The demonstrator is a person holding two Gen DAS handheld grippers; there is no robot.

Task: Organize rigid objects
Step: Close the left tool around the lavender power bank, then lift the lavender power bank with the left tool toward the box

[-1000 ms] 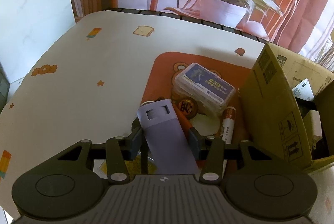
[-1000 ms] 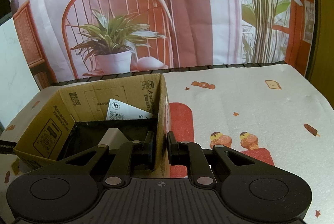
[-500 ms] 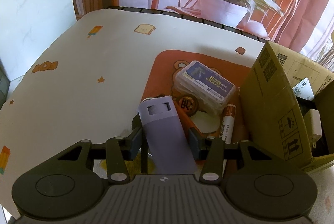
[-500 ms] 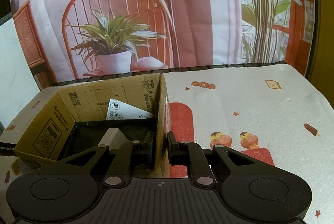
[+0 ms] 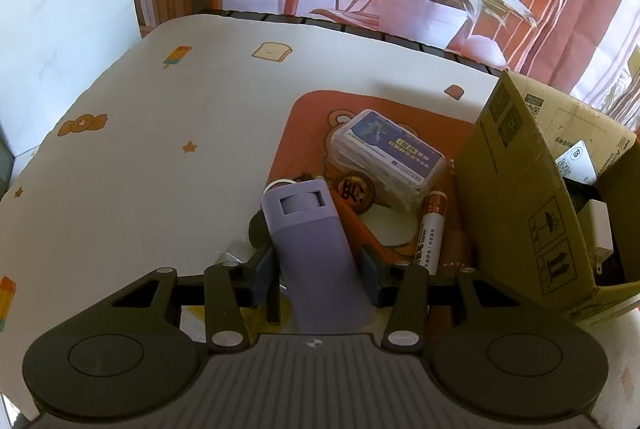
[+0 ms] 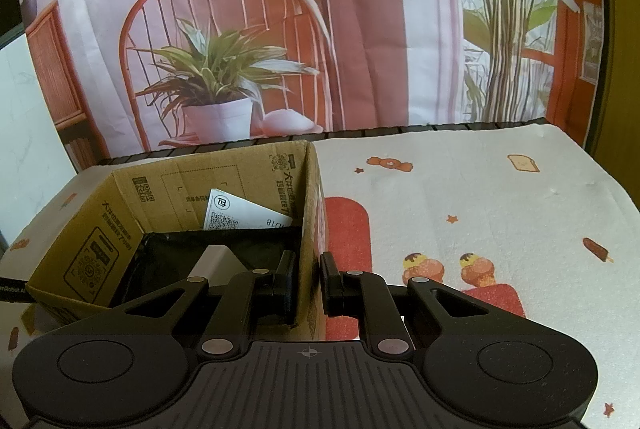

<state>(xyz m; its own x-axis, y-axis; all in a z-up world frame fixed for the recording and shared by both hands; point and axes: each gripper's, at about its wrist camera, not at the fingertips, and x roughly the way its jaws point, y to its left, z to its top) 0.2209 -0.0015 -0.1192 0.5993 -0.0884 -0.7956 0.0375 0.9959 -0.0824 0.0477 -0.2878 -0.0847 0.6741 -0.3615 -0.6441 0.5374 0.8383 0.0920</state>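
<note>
L gripper (image 5: 319, 274): fingers (image 5: 264, 269) apart, w/ the purple case (image 5: 316, 261) standing tilted between them. L pad looks to touch its side; R pad sits just off it, so can't tell if it's truly gripped. Case's top end, w/ a ribbed wheel in a window, reaches past the fingertips. Ahead of the tips & slightly R: clear card box (image 5: 388, 155) w/ blue label, on the orange mat (image 5: 308, 133) on the tabletop (image 5: 160, 149). Marker (image 5: 430, 229) lies just R of the R finger, beside the cardboard box (image 5: 516, 197). Round badge (image 5: 356, 189) sits between case & card box.

R gripper (image 6: 309, 281): fingers (image 6: 286, 281) clamped on the cardboard box's near R wall, one finger inside, one outside. White charger inside, L of the L finger, partly hidden.
</note>
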